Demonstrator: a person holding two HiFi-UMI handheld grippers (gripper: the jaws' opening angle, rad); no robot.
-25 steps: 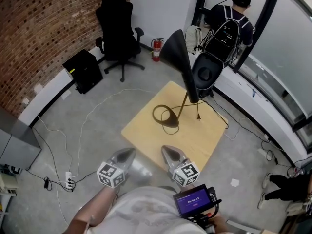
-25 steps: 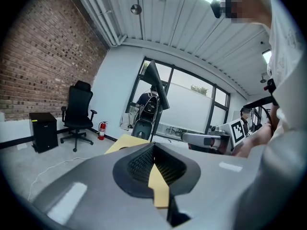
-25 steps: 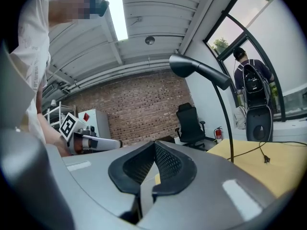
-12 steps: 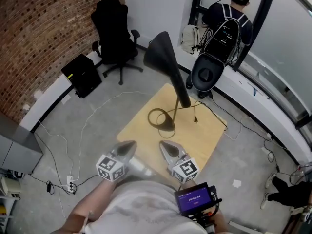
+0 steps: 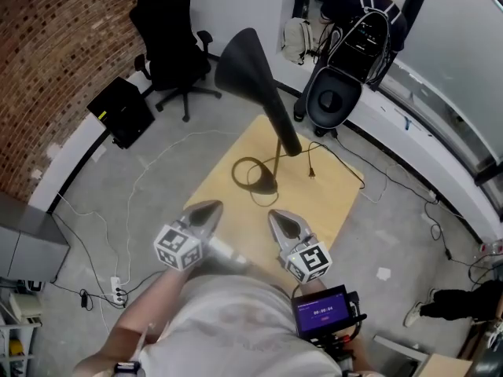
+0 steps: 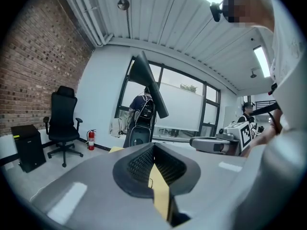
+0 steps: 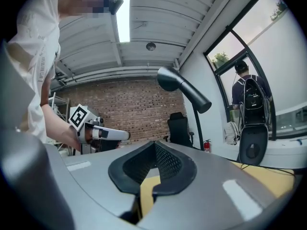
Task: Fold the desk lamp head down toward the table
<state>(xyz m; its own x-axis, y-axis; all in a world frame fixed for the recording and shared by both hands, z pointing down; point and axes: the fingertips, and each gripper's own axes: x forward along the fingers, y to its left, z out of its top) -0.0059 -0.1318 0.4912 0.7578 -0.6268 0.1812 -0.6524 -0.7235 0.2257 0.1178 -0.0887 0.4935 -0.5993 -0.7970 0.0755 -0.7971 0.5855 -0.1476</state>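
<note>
Left gripper (image 5: 207, 210) pressed together and empty, right gripper (image 5: 280, 218) likewise, held side by side near the closest edge of the wooden table (image 5: 322, 203). Desk lamp (image 5: 263, 93) standing mid-table, well apart from both, base on the tabletop, black cone head raised high and tilted upward.

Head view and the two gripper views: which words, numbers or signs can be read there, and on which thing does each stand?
Purple screen at the person's waist: a white row of digits, too small to read.
Cubes on the left gripper and right gripper: black-and-white square patterns, no letters.
Fire extinguisher: label too small to read.
Nothing else bears readable text.
</note>
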